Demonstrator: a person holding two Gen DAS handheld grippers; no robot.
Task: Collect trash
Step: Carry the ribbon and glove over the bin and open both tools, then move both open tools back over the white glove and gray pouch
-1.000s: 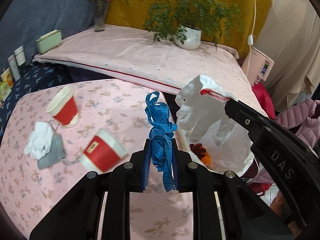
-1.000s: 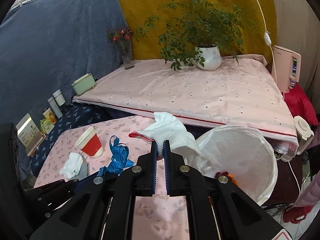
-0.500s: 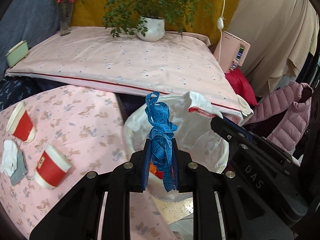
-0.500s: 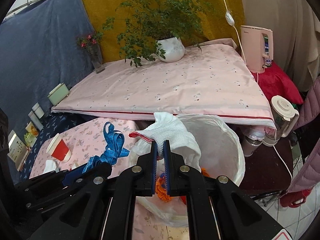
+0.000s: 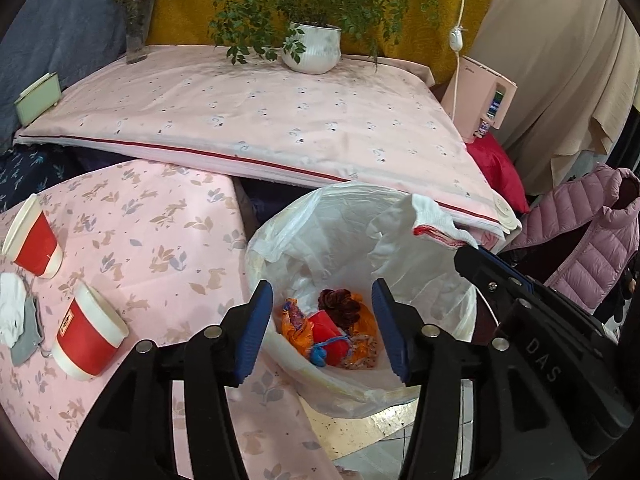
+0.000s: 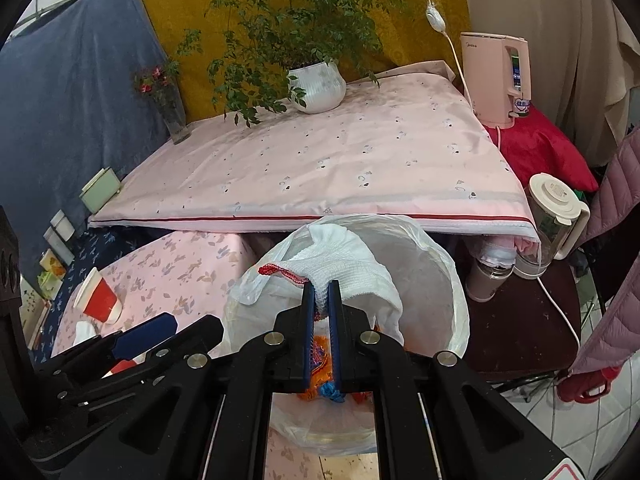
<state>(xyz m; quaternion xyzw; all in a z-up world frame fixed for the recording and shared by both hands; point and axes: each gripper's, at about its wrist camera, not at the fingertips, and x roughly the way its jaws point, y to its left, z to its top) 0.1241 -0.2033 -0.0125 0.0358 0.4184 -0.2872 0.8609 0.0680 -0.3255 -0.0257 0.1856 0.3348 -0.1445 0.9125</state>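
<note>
**Readable marks in your two views**

You can read "DAS" in pale letters on the black body of the right gripper (image 5: pixel 540 360), where it reaches in beside the lined trash bin (image 5: pixel 280 240). Beyond that bin, the pink water dispenser (image 6: pixel 494 76) carries a small "Midea" brand near its top. Its lower label and the red cup's (image 5: pixel 86 334) label are too small to read.

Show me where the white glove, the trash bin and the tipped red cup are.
white glove (image 6: pixel 340 264): right wrist view, on the knit cuff above the pads.
trash bin (image 5: pixel 280 236): left wrist view, on the bag-lined left rim.
tipped red cup (image 5: pixel 86 338): left wrist view, on its red side.
</note>
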